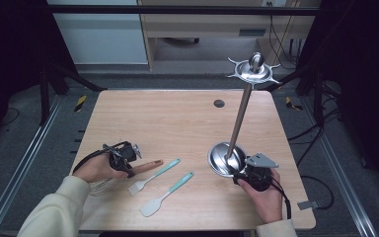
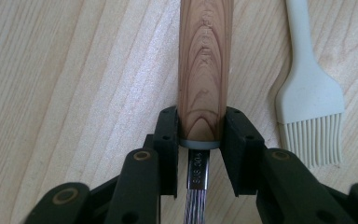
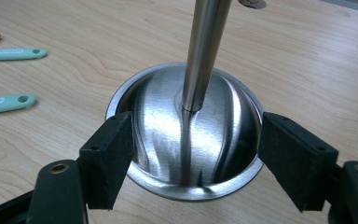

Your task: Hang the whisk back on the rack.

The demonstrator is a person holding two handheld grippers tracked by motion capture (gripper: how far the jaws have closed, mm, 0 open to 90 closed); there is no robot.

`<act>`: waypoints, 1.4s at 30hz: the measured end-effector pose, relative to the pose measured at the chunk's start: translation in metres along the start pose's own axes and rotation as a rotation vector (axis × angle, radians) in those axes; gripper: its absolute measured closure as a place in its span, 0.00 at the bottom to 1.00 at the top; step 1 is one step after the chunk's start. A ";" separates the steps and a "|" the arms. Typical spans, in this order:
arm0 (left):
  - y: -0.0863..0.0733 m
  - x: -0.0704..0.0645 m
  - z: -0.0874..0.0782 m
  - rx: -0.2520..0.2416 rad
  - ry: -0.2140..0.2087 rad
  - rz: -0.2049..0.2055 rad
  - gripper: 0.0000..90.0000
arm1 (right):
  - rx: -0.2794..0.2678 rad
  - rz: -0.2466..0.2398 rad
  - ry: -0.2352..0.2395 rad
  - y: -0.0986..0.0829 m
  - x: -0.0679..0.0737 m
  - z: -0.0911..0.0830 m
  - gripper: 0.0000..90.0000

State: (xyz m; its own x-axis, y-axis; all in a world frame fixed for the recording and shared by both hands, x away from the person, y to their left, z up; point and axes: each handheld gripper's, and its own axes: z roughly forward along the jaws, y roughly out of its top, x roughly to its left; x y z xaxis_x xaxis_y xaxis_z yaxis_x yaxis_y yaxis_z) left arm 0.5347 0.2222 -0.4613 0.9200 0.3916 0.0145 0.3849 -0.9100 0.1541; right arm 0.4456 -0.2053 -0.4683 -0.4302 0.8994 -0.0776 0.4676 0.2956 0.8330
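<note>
A whisk with a wooden handle (image 2: 204, 70) lies flat on the table, and my left gripper (image 2: 200, 140) is shut on the handle's lower end, just above the steel collar. From above, the handle (image 1: 149, 165) sticks out to the right of the left gripper (image 1: 130, 169), with the whisk wires (image 1: 100, 186) under the hand. A tall steel stand rises on a pole (image 1: 239, 121) from a domed base (image 3: 191, 126). My right gripper (image 3: 193, 154) straddles that base, its pads (image 3: 109, 156) pressed against the rim on both sides. In the high view the right gripper (image 1: 238, 170) sits at the base (image 1: 222, 157).
A mint-handled pastry brush (image 1: 154, 176) (image 2: 310, 107) lies just right of the whisk handle, and a mint-handled spatula (image 1: 166, 194) lies below it. The stand's spiked top ring (image 1: 253, 70) hangs over the table's far right edge. A round cable hole (image 1: 219, 103) sits at the back.
</note>
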 end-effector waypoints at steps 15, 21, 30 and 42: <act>-0.003 -0.001 -0.006 -0.048 0.058 -0.024 0.77 | -0.002 -0.001 0.000 0.000 0.000 0.000 0.30; -0.008 0.000 -0.023 -0.118 0.083 -0.058 0.77 | -0.002 -0.001 0.000 0.000 0.000 0.000 0.30; -0.021 -0.004 -0.055 -0.256 0.126 -0.087 0.77 | -0.003 0.000 0.001 0.000 0.000 0.000 0.30; -0.058 -0.006 -0.087 -0.474 0.164 -0.177 0.78 | -0.001 -0.002 0.001 0.000 0.001 0.000 0.30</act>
State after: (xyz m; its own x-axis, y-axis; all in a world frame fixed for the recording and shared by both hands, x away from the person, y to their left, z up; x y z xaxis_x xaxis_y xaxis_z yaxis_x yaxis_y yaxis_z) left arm 0.5003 0.2840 -0.3841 0.8060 0.5840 0.0964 0.4227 -0.6818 0.5971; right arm 0.4454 -0.2048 -0.4683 -0.4322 0.8984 -0.0786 0.4659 0.2971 0.8335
